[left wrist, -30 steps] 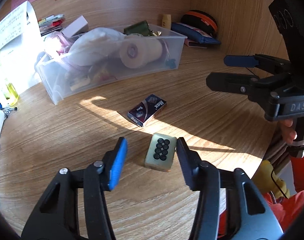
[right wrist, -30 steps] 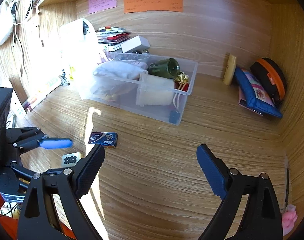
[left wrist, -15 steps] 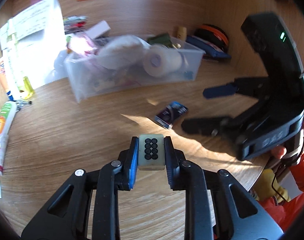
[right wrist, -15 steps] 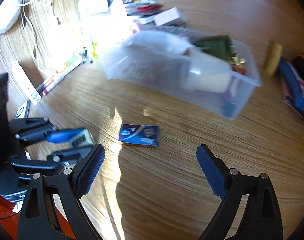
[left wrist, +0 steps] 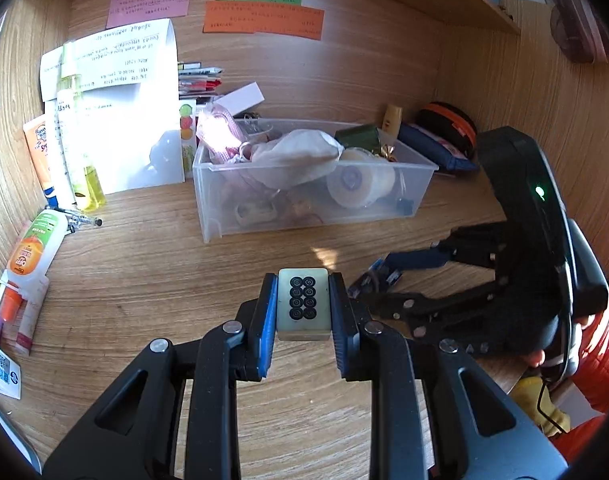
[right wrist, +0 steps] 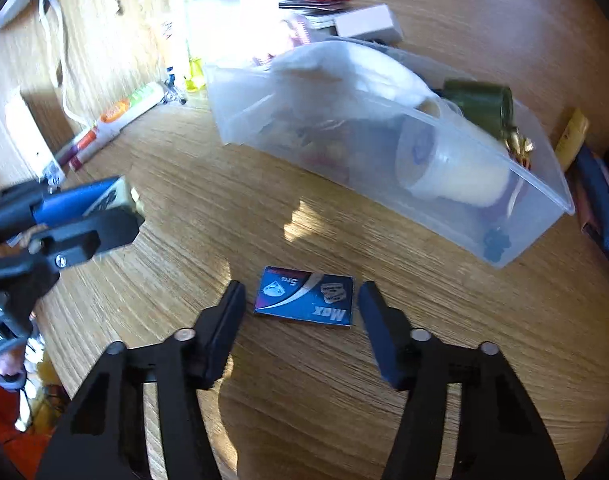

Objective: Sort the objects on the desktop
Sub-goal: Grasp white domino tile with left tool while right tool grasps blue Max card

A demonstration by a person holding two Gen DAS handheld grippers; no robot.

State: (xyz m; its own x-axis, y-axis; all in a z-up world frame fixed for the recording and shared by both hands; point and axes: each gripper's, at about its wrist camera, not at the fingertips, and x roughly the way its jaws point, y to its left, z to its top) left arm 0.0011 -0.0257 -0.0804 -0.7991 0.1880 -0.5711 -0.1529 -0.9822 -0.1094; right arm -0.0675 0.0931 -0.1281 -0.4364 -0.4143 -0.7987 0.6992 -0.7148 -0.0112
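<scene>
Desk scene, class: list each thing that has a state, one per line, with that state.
Left gripper: shut on the cream mahjong tile, held off the desk.
Right gripper: open, fingers either side of the flat blue Max box.
Clear plastic bin: lidless, full.

Bare desk (right wrist: 444, 360) along front edge, passable. Clear bin (left wrist: 316, 184) blocks mid-back; bottles and tubes (left wrist: 32, 248) crowd left edge; pouches (left wrist: 436, 144) fill back-right corner.
</scene>
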